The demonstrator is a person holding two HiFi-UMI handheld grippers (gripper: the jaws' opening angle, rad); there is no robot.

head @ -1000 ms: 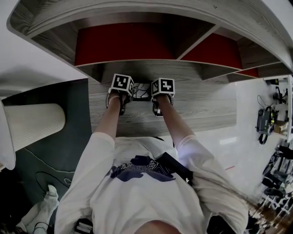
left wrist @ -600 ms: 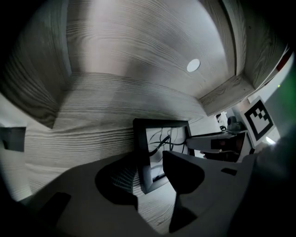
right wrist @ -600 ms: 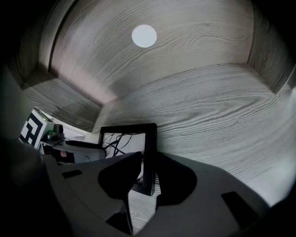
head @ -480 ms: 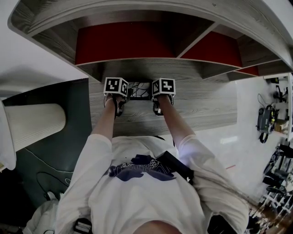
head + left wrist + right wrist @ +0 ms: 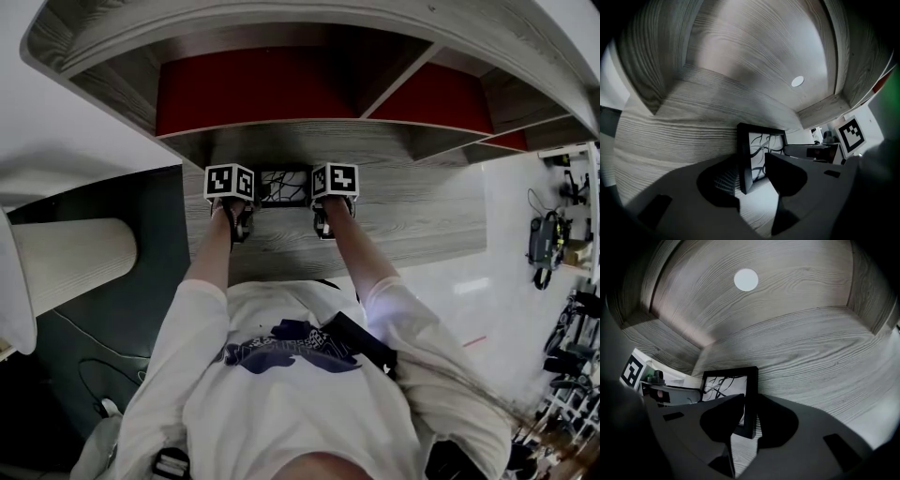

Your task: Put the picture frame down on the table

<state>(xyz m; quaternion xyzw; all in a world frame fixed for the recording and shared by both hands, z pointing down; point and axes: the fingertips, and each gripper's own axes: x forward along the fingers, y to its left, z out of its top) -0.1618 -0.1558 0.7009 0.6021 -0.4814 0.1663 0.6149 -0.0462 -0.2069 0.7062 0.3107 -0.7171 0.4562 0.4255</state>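
Note:
The picture frame (image 5: 284, 187) is black-edged, with black branching lines on white. It stands upright on the grey wood-grain table (image 5: 422, 220), between the two marker cubes (image 5: 230, 181) (image 5: 335, 178). In the right gripper view, my right gripper (image 5: 749, 420) is shut on the frame's right edge (image 5: 751, 399). In the left gripper view, the frame's left edge (image 5: 743, 159) stands between the jaws of my left gripper (image 5: 752, 185), which is open, with a gap showing on both sides.
A wood-grain shelf unit with red back panels (image 5: 253, 89) overhangs the table just beyond the frame. A pale cylinder (image 5: 70, 258) lies at the left over the dark floor. Equipment and cables (image 5: 544, 244) stand at the far right on the white floor.
My left gripper's cube has slid left, away from the frame, so more of the picture shows between the cubes. The right gripper has stayed in place.

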